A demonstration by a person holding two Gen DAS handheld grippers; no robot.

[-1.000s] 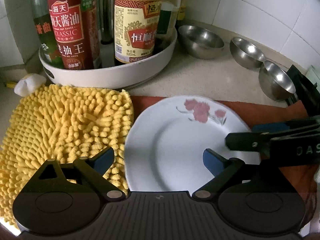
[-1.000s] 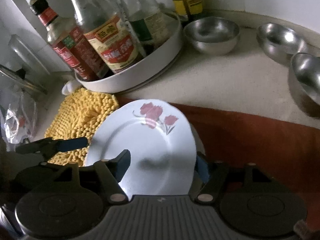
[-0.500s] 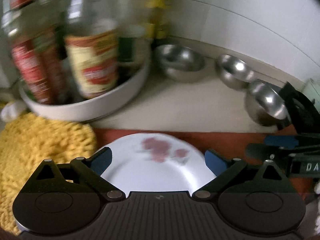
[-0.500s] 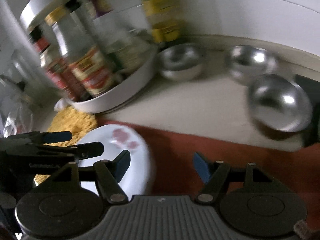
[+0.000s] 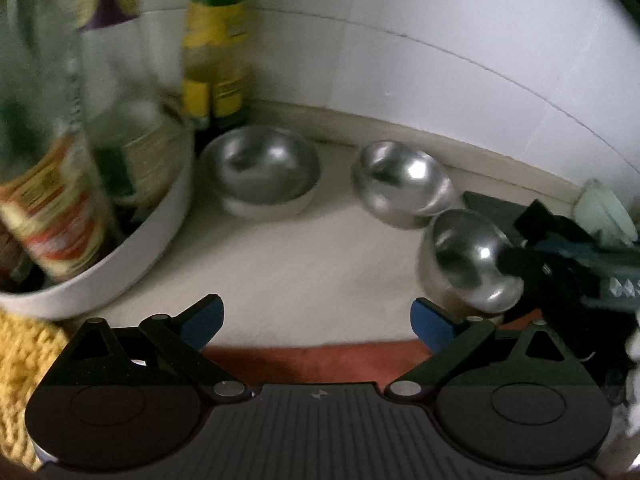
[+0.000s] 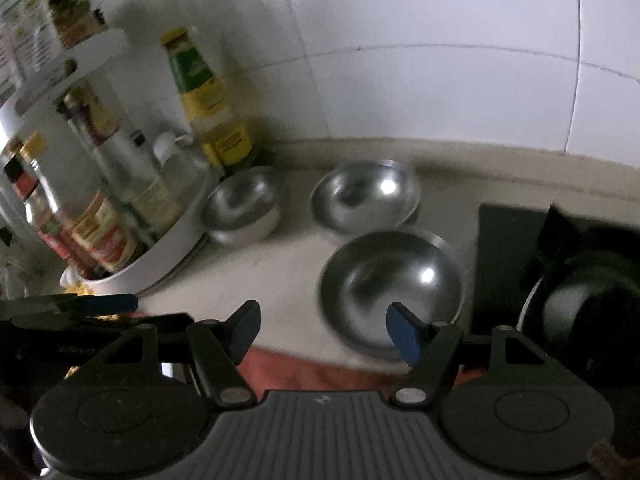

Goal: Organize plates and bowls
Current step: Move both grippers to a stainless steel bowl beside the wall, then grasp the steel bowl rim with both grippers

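Three steel bowls stand on the pale counter by the tiled wall: a left bowl (image 5: pixel 260 176) (image 6: pixel 240 204), a middle bowl (image 5: pixel 404 180) (image 6: pixel 366 196), and a nearest bowl (image 5: pixel 468 260) (image 6: pixel 390 280). My left gripper (image 5: pixel 318 320) is open and holds nothing; it hovers over the counter in front of the bowls. My right gripper (image 6: pixel 320 328) is open too, and its right pad overlaps the nearest bowl's front rim in the picture. Each gripper shows in the other's view: the right gripper (image 5: pixel 520 258) beside the nearest bowl, the left gripper (image 6: pixel 120 303) at the far left. No plate is in view.
A white turntable tray (image 5: pixel 140 248) (image 6: pixel 160 256) full of sauce bottles stands at the left, close to the left bowl. A red cloth (image 5: pixel 320 356) (image 6: pixel 300 368) lies under both grippers, with a yellow chenille mat (image 5: pixel 20 368) to its left. A black appliance (image 6: pixel 512 256) stands at the right.
Both grippers have moved away from the flowered plate towards the steel bowls. The plate, between the right fingers a second ago, has left both views. The bowls look larger and nearer.
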